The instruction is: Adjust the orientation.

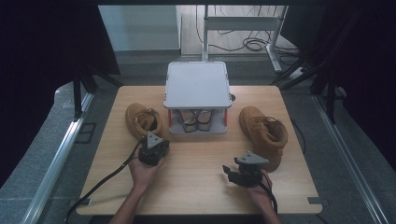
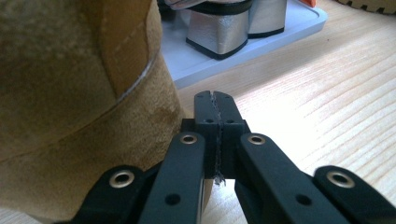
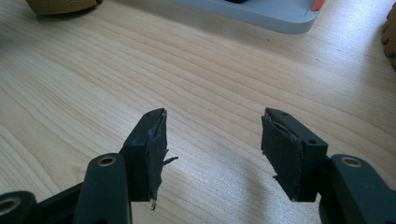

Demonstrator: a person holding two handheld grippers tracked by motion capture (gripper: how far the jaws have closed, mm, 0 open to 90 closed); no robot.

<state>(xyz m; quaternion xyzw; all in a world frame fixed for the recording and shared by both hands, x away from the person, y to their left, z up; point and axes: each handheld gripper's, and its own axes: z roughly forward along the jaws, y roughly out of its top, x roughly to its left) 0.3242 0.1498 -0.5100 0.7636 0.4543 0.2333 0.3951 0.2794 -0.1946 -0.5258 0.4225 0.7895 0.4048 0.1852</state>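
Step in hand, judged from the layout: tidying shoes onto the grey two-tier rack [image 1: 197, 86] at the back-centre of the surface [image 1: 196, 186]; the left boot comes first. The left claw [image 1: 152, 150] sits just beside the tan boot [image 1: 141, 120] on the left side of the surface, w/ its jaws pressed together & nothing between them. In the left gripper view the boot's suede [image 2: 70, 116] is right next to the closed tips, at their left; whether they touch it can't be told. The rack's lower tier already carries a pair of silver block-heel shoes [image 2: 233, 28].

The right claw [image 1: 232, 171] hovers over bare wood at front right, jaws spread wide & empty. The second tan boot [image 1: 264, 133] lies to its right, apart from it.

Next move prob. calls for the left claw to open, slip one jaw inside the boot's collar & pinch the rim before any lift. The rack's flat top looks free; the lower tier looks tight for a boot.
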